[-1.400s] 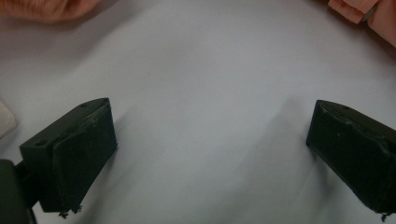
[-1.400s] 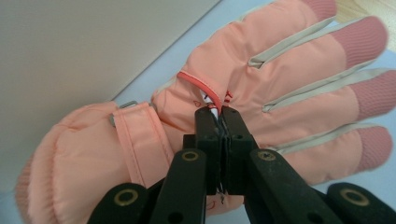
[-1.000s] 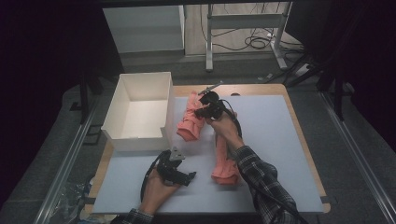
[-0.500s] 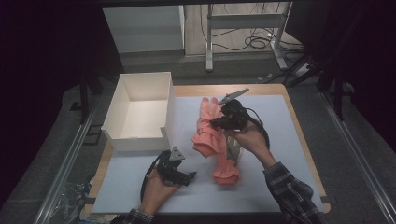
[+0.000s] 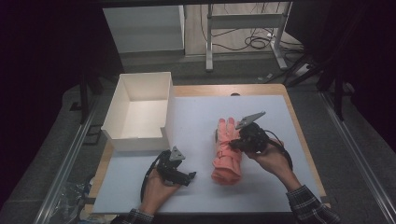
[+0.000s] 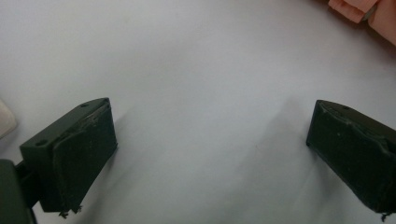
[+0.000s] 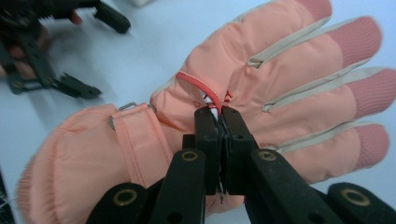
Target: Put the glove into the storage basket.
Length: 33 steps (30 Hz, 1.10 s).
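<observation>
Up close, right gripper (image 7: 219, 122) pinching the pink glove's (image 7: 261, 93) red loop (image 7: 201, 88); left gripper (image 6: 210, 149) spread.

1. A lab or recording workspace, not a home: dark surroundings ring one lit worktop (image 5: 196, 205) topped with a plain white mat.
2. Loose cables (image 5: 254, 41) lie on the floor behind.
3. A metal desk frame (image 5: 243, 21) and grey cabinet (image 5: 142, 28) stand beyond.

The right gripper (image 5: 237, 140) jaws meet the pink glove (image 5: 227, 150); the white box (image 5: 140, 112) sits well left.
</observation>
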Motion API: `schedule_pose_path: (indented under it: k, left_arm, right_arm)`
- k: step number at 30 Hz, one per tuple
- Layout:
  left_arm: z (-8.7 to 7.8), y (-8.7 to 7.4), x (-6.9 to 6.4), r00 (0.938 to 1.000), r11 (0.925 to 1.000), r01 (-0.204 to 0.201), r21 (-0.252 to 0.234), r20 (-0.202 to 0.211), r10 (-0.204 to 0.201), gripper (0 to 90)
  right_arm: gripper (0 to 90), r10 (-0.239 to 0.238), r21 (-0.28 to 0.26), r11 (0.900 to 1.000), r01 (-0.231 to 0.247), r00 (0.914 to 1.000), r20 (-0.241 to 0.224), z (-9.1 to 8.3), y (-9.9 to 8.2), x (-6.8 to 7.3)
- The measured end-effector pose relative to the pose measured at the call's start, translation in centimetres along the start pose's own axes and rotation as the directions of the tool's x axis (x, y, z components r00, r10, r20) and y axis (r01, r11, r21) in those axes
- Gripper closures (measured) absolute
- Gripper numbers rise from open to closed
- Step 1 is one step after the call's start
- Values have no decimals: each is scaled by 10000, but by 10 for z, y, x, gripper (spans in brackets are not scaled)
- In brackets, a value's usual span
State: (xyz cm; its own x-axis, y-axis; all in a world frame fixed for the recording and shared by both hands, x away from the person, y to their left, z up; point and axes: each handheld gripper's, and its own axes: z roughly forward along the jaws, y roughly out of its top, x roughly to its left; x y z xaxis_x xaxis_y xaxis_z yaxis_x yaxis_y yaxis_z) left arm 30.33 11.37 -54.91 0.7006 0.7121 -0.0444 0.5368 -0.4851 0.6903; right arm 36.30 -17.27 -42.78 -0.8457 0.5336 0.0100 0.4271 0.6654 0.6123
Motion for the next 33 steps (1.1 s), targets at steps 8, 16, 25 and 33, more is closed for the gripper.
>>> schedule_pose_path:
  k: [8,16,25,33]
  left_arm:
    - [0,0,0,10000,10000,-4,-10,-8,4,14]
    - [0,0,0,10000,10000,-12,-7,-4,12,14]
    - [0,0,-1,10000,10000,50,-35,0,-50,13]
    - [0,0,0,10000,10000,12,-5,3,-12,13]
  right_arm:
    - [667,230,-488,9985,-249,9990,-374,23,-15,-9]
    - [498,438,-1200,9921,-380,9980,464,-4,-27,-12]
    - [600,1578,-1701,9742,-1483,9865,437,-14,-75,-16]
    - [741,1597,-1484,9761,-1590,9871,-68,7,-110,7]
